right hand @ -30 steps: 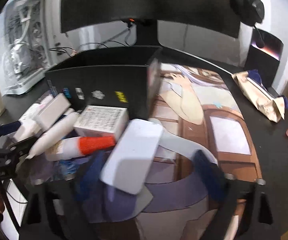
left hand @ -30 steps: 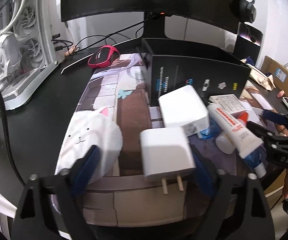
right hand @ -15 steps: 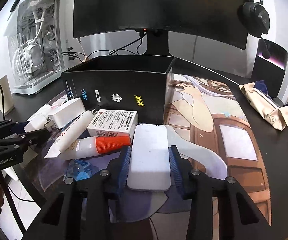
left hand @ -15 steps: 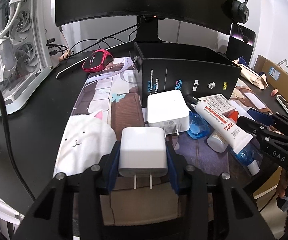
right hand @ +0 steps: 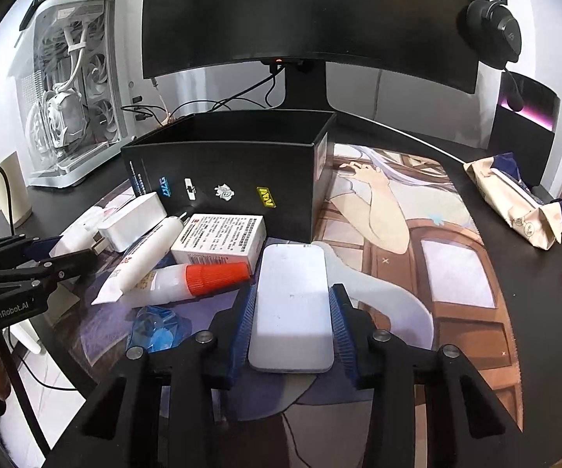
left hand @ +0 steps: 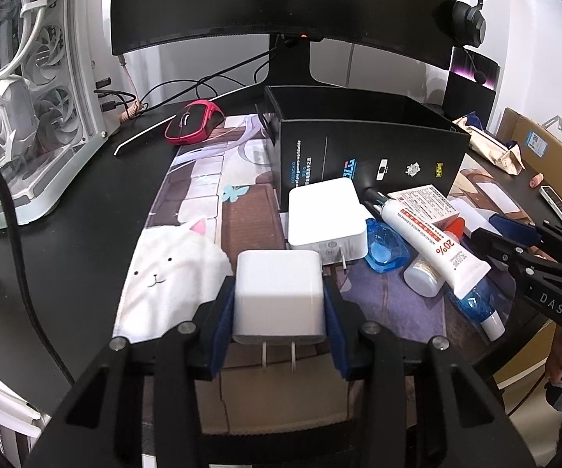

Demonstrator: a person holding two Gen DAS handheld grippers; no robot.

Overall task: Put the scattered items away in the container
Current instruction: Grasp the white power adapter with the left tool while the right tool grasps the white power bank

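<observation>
Black box [right hand: 222, 163] open-topped behind clutter; left tool [left hand: 279, 308] clamping white charger [left hand: 279, 292], right tool [right hand: 290, 323] clamping white slab [right hand: 290, 308].

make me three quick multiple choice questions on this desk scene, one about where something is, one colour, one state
1. Where is the red computer mouse?
A. inside the open black cardboard box
B. on the desk to the left of that box
C. on the white PC case

2. What colour is the cap of the white squeeze bottle?
A. orange-red
B. green
C. black

3. What is the left gripper doing?
A. open over nothing
B. shut on the small white plug charger
C. shut on the red mouse

Answers: 1 B, the left wrist view shows it on the desk left of the box; 2 A, its ribbed cap is orange-red; 3 B, both jaws press the charger's sides.
</observation>
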